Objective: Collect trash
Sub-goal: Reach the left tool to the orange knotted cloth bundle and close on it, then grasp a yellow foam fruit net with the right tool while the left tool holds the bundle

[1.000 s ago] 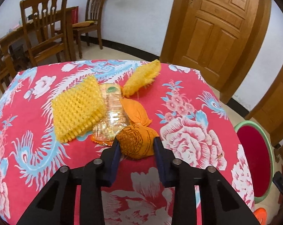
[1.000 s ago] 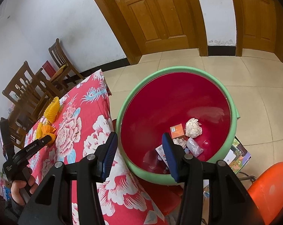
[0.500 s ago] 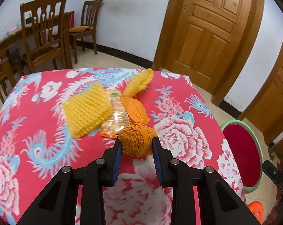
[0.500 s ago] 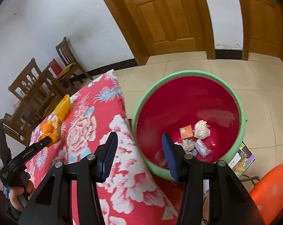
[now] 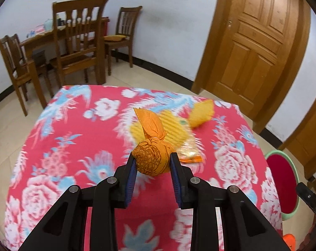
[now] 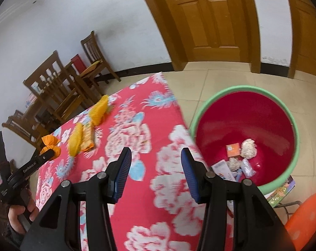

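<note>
My left gripper (image 5: 152,163) is shut on an orange knotted net bag (image 5: 152,156), held lifted above the red floral tablecloth (image 5: 74,156); the same bag (image 6: 50,145) shows at the left in the right wrist view. Behind it on the cloth lie a yellow foam net (image 5: 174,133), a second yellow foam net (image 5: 201,114) and a clear snack wrapper (image 5: 189,153). My right gripper (image 6: 155,167) stands open over the table's right edge, nothing between its fingers. A red basin with a green rim (image 6: 244,135) sits on the floor to the right, holding several scraps of trash.
Wooden chairs (image 5: 78,48) and a wooden table stand behind the floral table. Wooden doors (image 5: 256,39) line the far wall. An orange stool (image 6: 306,217) is by the basin at lower right. A person's hand (image 6: 17,213) grips the left tool.
The left gripper has lifted the orange bag off the table and drawn back from the yellow nets. The right gripper has swung left, from over the basin to over the table edge.
</note>
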`<control>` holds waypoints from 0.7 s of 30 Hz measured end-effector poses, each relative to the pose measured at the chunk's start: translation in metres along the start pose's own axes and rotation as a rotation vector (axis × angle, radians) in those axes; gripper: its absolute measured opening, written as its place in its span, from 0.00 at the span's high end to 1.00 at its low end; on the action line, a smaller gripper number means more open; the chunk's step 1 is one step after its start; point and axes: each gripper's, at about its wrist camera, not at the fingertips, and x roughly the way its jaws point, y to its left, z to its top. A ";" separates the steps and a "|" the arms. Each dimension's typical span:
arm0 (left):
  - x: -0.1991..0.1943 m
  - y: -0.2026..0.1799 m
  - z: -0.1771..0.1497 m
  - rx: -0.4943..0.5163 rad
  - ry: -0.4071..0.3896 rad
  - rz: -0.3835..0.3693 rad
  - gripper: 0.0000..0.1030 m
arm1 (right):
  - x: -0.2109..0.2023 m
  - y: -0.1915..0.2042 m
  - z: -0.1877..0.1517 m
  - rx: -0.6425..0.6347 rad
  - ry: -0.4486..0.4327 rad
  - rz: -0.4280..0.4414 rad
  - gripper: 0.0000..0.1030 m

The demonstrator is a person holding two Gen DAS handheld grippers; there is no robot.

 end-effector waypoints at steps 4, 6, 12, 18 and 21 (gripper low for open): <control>0.000 0.020 0.002 -0.018 -0.004 0.032 0.70 | 0.010 0.030 0.001 -0.041 0.019 0.025 0.50; 0.002 0.030 0.002 -0.030 -0.001 0.046 0.70 | 0.015 0.042 0.003 -0.058 0.026 0.033 0.50; 0.007 0.062 0.003 -0.073 -0.002 0.091 0.70 | 0.029 0.074 0.005 -0.097 0.040 0.057 0.50; 0.013 0.086 0.004 -0.112 -0.028 0.162 0.70 | 0.054 0.114 0.006 -0.153 0.069 0.076 0.50; 0.018 0.095 0.003 -0.130 -0.034 0.184 0.70 | 0.074 0.137 0.004 -0.203 0.087 0.079 0.50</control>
